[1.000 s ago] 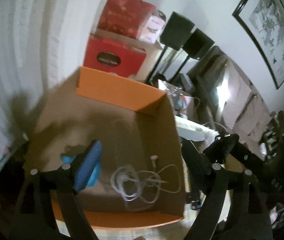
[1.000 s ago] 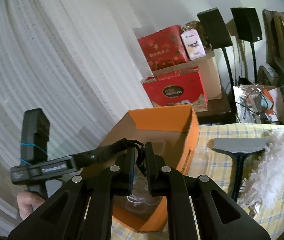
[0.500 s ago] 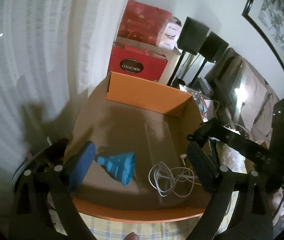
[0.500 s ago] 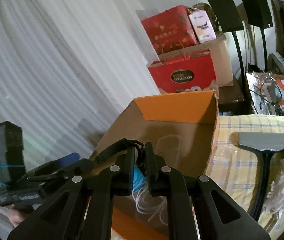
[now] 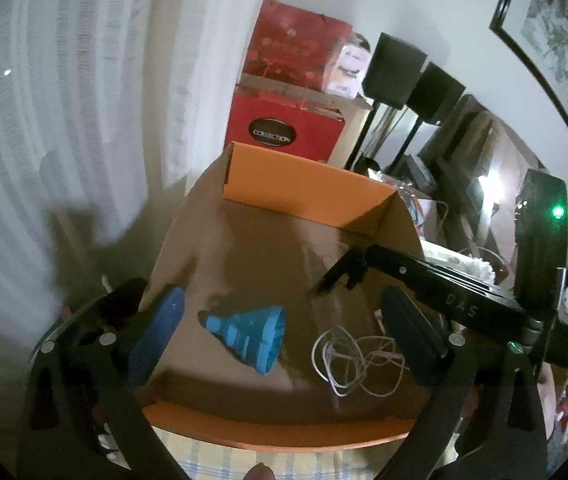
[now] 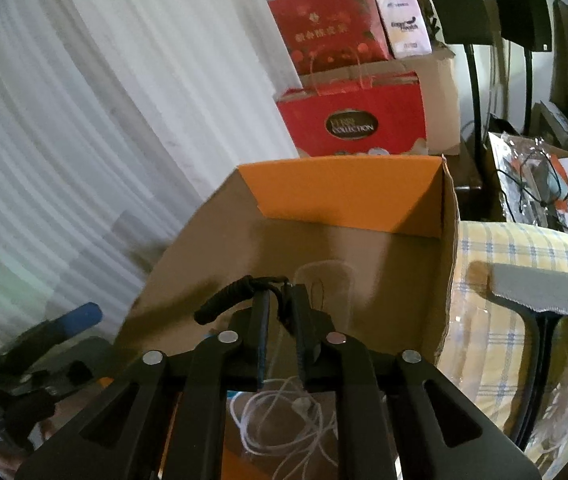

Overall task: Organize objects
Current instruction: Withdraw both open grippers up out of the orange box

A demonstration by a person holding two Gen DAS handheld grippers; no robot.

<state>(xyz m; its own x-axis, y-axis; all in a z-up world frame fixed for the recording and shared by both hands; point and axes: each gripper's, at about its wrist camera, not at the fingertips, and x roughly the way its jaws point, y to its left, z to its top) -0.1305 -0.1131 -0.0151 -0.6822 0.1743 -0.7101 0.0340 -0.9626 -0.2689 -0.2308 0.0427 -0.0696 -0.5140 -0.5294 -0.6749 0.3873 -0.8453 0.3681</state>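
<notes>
Box: an orange cardboard box (image 5: 308,184) with brown inner walls stands open on a yellow checked cloth (image 6: 496,256), in front of a white curtain (image 5: 63,100).
Left gripper: the left gripper (image 5: 279,332) points steeply down into the box from the near rim. Its jaws have just been opening and now stand spread wide, released, with nothing pressed between the blue pads (image 5: 155,332).
Right gripper: the right gripper (image 6: 281,312) reaches in over the right side of the box, tilted downward. Its jaws have just been opening a little and stand slightly parted. A black cord (image 6: 227,300) hangs looped at the fingertips; whether the pads press on it I cannot tell.
Duster: a grey-headed duster (image 6: 544,288) with a black handle lies on the cloth just right of the box.
Blue funnel: a blue ribbed funnel (image 5: 251,332) lies on its side on the box floor, between the left gripper's pads but touching neither.
Earphones: a tangled white earphone cable (image 5: 356,356) lies on the box floor, right of the funnel, apart from it.
</notes>
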